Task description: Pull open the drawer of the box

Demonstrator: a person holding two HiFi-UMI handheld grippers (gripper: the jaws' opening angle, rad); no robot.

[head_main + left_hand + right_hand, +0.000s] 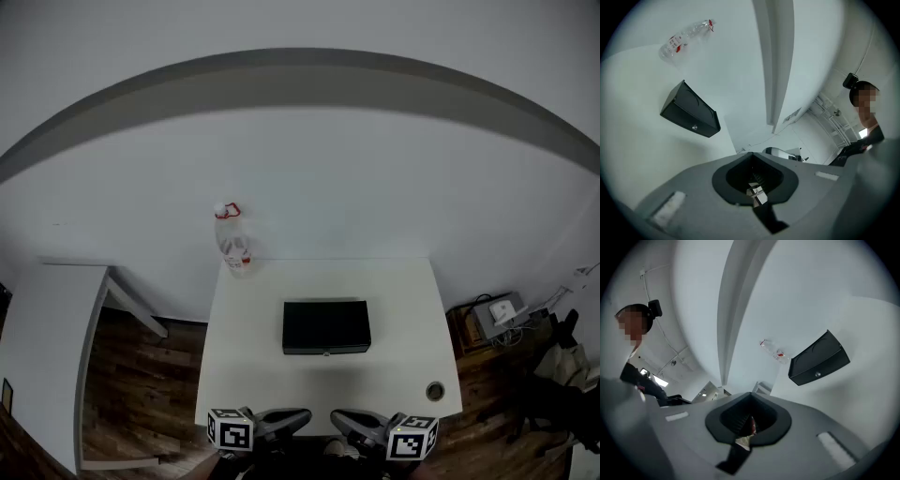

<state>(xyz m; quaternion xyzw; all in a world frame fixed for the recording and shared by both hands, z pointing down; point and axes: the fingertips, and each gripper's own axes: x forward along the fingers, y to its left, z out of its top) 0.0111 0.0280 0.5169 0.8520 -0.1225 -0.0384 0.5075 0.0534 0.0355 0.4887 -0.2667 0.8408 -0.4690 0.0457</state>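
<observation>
While both grippers are hovering at the table's (248,375) six o'clock edge, we are seeing the left gripper (300,416) and the right gripper (341,418) with jaws together on nothing. The black box (326,323) is sitting mid-table at our twelve o'clock, its drawer front facing six o'clock. We are judging it rigid but probably light, so it may slide when pulled. The small knob (326,353), tiny from here, is looking like the spot to pinch.
</observation>
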